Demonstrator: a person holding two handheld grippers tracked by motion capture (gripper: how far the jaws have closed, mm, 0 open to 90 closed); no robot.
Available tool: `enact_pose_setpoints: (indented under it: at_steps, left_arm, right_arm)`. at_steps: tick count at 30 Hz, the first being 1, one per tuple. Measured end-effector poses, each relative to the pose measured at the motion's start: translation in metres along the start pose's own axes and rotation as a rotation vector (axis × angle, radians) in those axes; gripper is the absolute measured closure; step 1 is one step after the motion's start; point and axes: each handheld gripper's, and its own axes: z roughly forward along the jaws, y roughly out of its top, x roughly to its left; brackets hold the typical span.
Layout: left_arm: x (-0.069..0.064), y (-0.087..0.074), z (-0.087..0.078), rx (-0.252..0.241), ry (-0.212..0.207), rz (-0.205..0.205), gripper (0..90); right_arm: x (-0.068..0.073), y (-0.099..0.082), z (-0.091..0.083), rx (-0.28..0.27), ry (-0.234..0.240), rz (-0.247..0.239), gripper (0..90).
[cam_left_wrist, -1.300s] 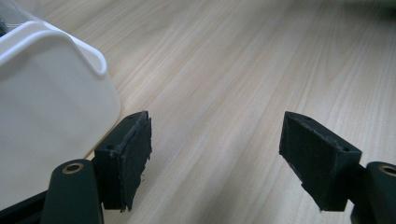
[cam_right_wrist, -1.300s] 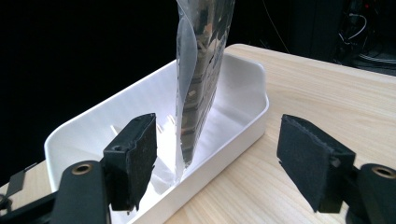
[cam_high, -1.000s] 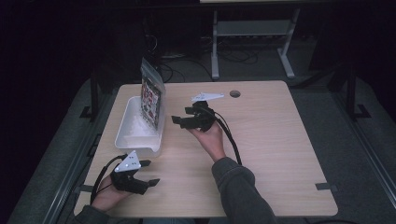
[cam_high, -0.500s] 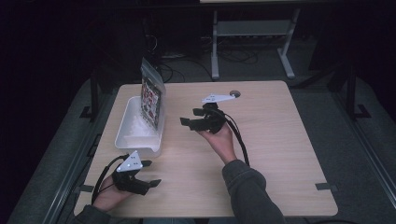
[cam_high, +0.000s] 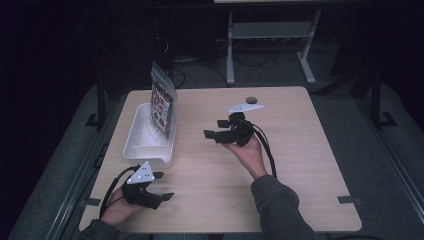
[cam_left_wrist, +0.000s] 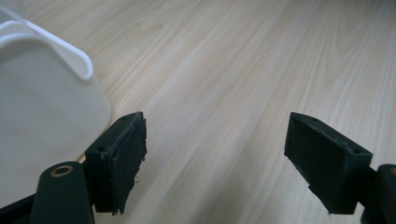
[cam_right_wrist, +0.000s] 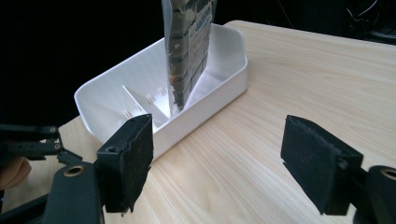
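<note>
Right gripper (cam_high: 212, 131) raised mid-table — jaws apart, facing tray (cam_high: 137, 142).

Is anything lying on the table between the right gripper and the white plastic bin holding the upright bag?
No. The right gripper view shows bare light wood between the right gripper and the white plastic bin; the high view agrees.

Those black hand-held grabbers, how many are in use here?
2. The left gripper sits near the table's front edge by the white bin; the right gripper is mid-table, aimed at the bin. Both are open.
</note>
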Motion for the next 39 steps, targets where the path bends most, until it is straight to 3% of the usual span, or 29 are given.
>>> enact_pose_setpoints:
  at_steps: [39]
  left_arm:
    - [0.0, 0.002, 0.004, -0.001, -0.014, -0.003, 20.2]
  right_arm:
    - [-0.018, -0.041, -0.068, 0.056, -0.01, 0.023, 23.8]
